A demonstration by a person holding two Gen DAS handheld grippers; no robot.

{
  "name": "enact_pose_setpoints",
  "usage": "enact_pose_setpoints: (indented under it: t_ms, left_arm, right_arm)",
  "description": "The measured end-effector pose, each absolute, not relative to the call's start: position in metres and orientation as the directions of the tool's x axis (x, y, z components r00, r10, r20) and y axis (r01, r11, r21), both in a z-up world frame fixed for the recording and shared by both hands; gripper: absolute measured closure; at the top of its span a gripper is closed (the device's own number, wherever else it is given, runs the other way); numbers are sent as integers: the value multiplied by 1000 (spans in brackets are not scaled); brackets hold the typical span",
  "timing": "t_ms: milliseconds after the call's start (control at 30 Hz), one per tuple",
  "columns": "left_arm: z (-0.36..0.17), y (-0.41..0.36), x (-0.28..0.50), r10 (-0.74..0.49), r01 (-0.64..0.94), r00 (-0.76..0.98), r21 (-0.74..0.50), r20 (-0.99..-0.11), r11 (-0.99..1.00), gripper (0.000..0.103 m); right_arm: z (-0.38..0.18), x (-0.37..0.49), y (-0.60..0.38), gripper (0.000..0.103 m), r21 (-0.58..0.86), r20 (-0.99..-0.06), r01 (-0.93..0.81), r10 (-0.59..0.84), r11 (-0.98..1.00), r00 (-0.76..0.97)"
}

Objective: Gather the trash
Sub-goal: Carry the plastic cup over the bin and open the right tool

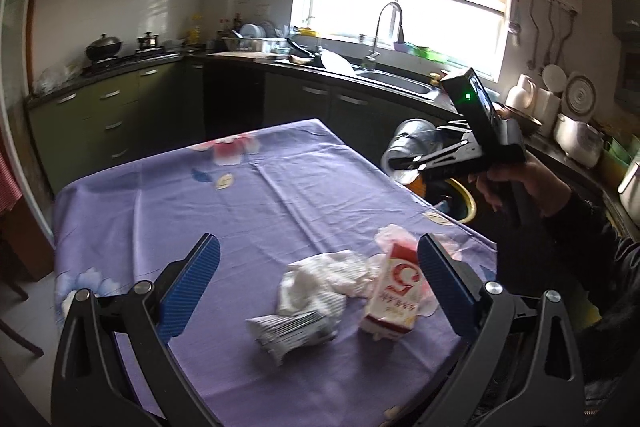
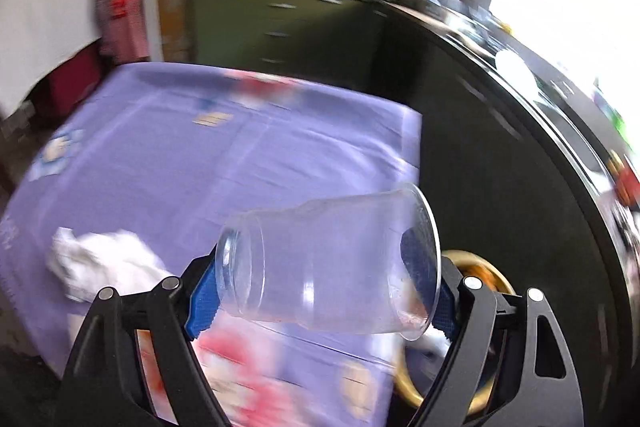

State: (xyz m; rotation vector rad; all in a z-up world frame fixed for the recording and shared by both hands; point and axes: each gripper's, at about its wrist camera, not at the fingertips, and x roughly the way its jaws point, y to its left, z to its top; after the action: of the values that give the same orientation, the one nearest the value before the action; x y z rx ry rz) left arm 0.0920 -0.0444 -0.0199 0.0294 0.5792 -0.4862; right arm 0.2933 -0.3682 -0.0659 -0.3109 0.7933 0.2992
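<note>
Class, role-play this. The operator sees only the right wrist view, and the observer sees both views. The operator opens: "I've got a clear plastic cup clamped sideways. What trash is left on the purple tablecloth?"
Observer: A crushed red-and-white paper carton sits on the purple tablecloth, beside crumpled white paper.
Operator: Anything else?
Observer: A crumpled striped silvery wrapper, nearer the left camera than those two.
Operator: Is the left gripper busy?
Observer: No. The left gripper is open and holds nothing.
</note>
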Motion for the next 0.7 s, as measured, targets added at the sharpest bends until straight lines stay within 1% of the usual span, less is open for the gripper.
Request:
enact_pose_setpoints:
  t_ms: [100,167,267,367,500,600,700]
  left_arm:
    - [-24,-62,100,-454,480,703,-106,-547,871,9]
    - [-26,-70,104,-463,495,691,-105,-555,863,9]
    - [-28,-81,108,-469,507,678,-101,-566,856,9]
    - [-30,-86,110,-469,511,670,-101,-574,853,9]
    - [-30,-88,108,-468,517,668,-90,-578,851,9]
    - [-31,-86,107,-470,516,668,-96,-578,851,9]
    - [-34,-83,105,-478,519,659,-109,-581,848,9]
  right_arm:
    - [-78,309,-434,22,-152,-756,-246,48,957,653]
    - [-88,319,-467,22,-138,-776,-183,9,973,631]
    - [-108,340,-511,21,-79,-815,-108,-2,991,579]
    - [-125,359,-534,20,-61,-850,-69,-15,996,527]
    - [-131,362,-557,18,-66,-856,-5,-54,998,514]
    - [-119,346,-556,18,-44,-846,15,-45,999,531]
    - [-104,313,-548,15,-4,-820,-8,1,1000,572]
